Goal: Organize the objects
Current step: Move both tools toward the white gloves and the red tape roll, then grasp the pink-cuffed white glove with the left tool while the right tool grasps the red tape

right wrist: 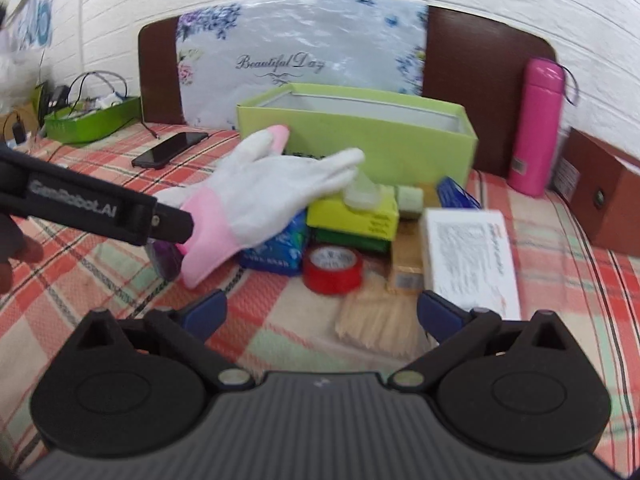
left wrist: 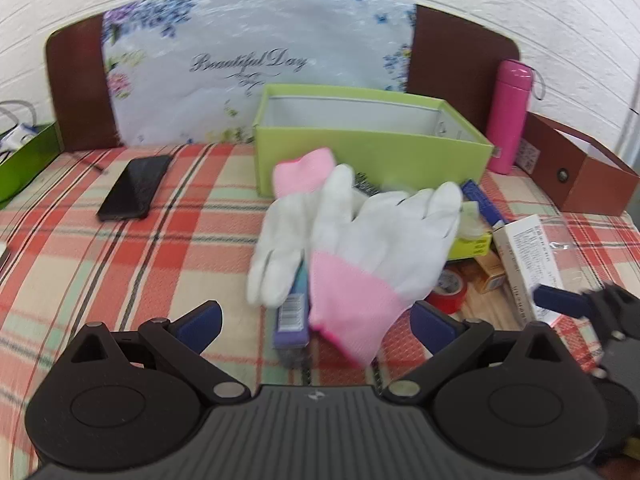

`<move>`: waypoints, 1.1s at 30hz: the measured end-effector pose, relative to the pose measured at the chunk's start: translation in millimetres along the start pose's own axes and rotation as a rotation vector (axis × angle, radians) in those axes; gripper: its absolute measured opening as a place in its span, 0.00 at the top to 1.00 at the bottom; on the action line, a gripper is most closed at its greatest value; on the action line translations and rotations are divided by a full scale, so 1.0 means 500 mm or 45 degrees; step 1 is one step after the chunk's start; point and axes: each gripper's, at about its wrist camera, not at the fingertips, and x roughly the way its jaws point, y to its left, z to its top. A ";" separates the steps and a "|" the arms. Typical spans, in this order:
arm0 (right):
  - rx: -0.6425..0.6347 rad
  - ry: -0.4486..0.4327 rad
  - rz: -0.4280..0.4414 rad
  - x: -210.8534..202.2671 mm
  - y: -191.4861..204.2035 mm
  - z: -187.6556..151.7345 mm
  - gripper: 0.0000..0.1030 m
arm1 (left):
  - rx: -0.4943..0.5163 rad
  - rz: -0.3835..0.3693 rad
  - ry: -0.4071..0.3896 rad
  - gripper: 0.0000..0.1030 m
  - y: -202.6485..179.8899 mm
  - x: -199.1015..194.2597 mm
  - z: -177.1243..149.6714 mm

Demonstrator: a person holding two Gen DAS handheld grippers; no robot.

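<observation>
Fingers of both the left gripper (left wrist: 316,322) and right gripper (right wrist: 320,316) spread wide; pink-cuffed white gloves (left wrist: 384,240) look blurred, perhaps crumpled.

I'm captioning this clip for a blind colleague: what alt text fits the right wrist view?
The open right gripper hovers over a plaid-covered bed, facing a clutter of small items: a red tape roll, a white printed carton and a white glove with pink cuff. Behind stands an open lime-green box; the left gripper enters from the left.

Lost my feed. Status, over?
Both claws open, left, right. Gloves draped over clutter. Green box empty behind; nothing blocking.
</observation>
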 end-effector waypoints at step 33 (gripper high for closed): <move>-0.072 0.039 0.100 0.038 -0.017 -0.048 0.56 | 0.023 -0.272 0.229 0.40 0.040 -0.021 -0.111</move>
